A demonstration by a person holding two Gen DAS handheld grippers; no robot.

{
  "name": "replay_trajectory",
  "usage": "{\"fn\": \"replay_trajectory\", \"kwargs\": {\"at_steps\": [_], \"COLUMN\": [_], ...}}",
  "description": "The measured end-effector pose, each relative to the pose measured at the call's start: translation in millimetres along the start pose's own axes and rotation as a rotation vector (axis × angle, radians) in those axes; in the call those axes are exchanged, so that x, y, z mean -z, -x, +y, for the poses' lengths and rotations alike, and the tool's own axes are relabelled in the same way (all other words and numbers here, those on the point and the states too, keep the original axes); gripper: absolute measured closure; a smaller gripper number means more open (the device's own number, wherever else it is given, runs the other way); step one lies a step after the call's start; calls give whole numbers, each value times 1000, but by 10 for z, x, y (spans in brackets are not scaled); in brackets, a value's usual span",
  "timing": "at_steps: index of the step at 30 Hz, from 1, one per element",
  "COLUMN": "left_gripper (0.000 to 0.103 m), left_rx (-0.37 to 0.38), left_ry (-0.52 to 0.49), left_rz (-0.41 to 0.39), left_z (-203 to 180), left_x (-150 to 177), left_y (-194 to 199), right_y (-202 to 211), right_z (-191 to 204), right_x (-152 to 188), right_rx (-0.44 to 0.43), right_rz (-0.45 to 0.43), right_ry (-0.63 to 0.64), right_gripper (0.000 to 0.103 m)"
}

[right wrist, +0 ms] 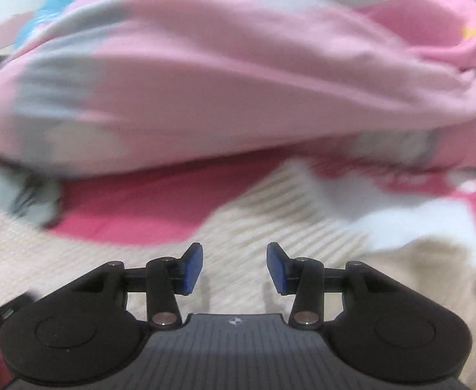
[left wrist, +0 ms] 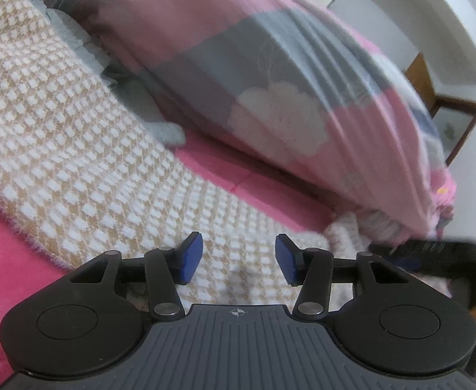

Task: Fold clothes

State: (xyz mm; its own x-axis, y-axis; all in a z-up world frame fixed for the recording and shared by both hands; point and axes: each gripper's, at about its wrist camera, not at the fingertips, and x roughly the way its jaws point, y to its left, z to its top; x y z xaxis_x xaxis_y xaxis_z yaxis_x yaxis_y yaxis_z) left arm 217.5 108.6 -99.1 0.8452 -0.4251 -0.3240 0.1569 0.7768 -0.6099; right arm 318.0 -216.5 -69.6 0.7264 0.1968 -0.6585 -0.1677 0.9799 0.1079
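A tan-and-white checked knit garment (left wrist: 75,149) lies spread on the pink bed sheet (left wrist: 238,172), running from the upper left down under my left gripper (left wrist: 239,258). That gripper hovers just over the knit, open, with nothing between its blue pads (left wrist: 190,258). In the right wrist view the same knit (right wrist: 254,227) shows blurred, cream and ribbed, below my right gripper (right wrist: 234,268), which is also open and empty. A grey garment (left wrist: 140,100) lies crumpled beyond the knit, at the foot of the quilt.
A big pink-and-grey quilt (left wrist: 270,74) is heaped across the far side of the bed, filling the top of the right wrist view (right wrist: 238,74). White wall and a wooden door frame (left wrist: 458,123) stand at right. A dark object (left wrist: 432,253) sits by the right edge.
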Motion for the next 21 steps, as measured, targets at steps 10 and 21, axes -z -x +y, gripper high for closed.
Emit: {"fn": "replay_trajectory", "kwargs": {"at_steps": [10, 21], "left_gripper": [48, 50], "left_rx": [0, 143], "left_ry": [-44, -612], "left_rz": [36, 484], "left_z": [-124, -762], "left_x": [-408, -904], "left_y": [-3, -1559], "right_y": [-234, -260], "right_z": [-748, -986], "right_x": [560, 758], "right_rx": [-344, -586], "right_rz": [-51, -155], "right_ry": [-468, -582], "right_gripper": [58, 52]}}
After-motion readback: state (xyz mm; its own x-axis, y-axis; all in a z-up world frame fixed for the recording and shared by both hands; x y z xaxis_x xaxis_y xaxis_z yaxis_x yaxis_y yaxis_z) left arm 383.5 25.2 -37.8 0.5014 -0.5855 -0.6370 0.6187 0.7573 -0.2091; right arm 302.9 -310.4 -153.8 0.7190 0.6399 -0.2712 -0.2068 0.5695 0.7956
